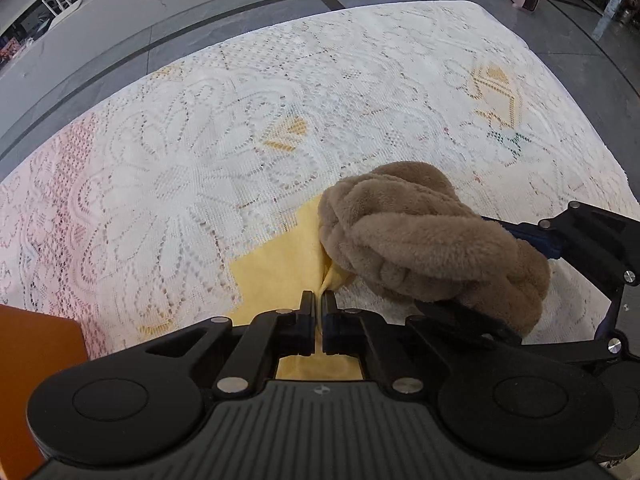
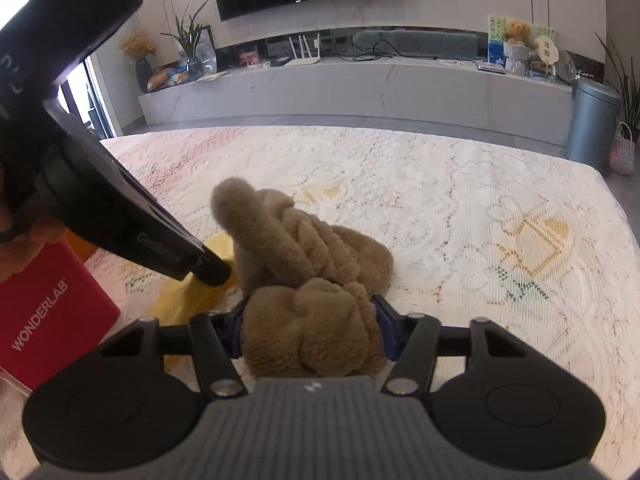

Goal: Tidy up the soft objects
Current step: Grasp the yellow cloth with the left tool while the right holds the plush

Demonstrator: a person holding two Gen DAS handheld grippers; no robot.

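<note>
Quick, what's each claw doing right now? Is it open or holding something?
Left gripper: closed, pinching the yellow cloth.
Right gripper: closed around the brown plush knot.

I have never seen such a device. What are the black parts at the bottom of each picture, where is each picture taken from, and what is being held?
The black parts are hand-held grippers, one in each of a person's hands. Each carries a camera that looks forward along its jaws, so one picture comes from the left hand and the other from the right.

The left gripper has its jaws shut on a fold of yellow cloth, which lies on a white lace cover. The right gripper has its jaws closed on a brown plush knotted cushion, which rests partly on the cloth.

At the left edge stands a red box. Beyond the cover you see a floor, a low cabinet and a grey bin.
</note>
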